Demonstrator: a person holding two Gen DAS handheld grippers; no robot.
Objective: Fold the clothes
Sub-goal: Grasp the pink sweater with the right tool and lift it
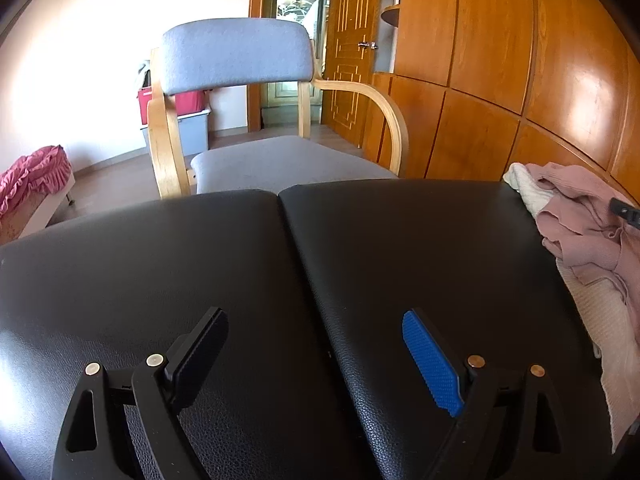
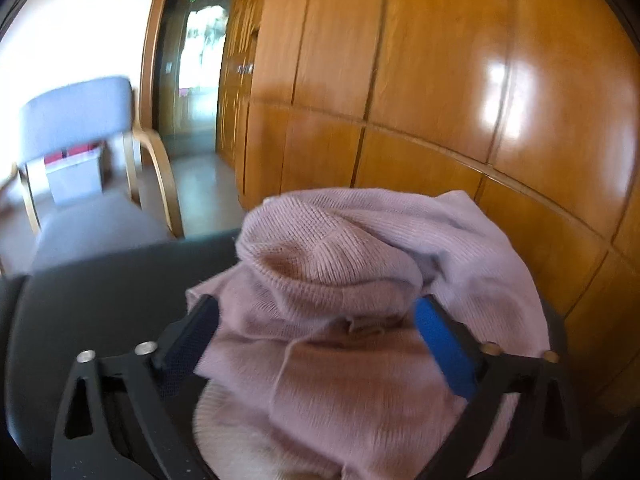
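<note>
Between the right gripper's wide-spread fingers bunches the pink knit sweater, pads not pressing, atop a cream garment: two clothes. Only the left view shows the left gripper, wide, over bare black table, sweater rightward.

Sweater on table's right; chair behind.

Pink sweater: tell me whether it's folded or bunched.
Bunched: the pink sweater lies in a crumpled, creased heap on the black table.
</note>
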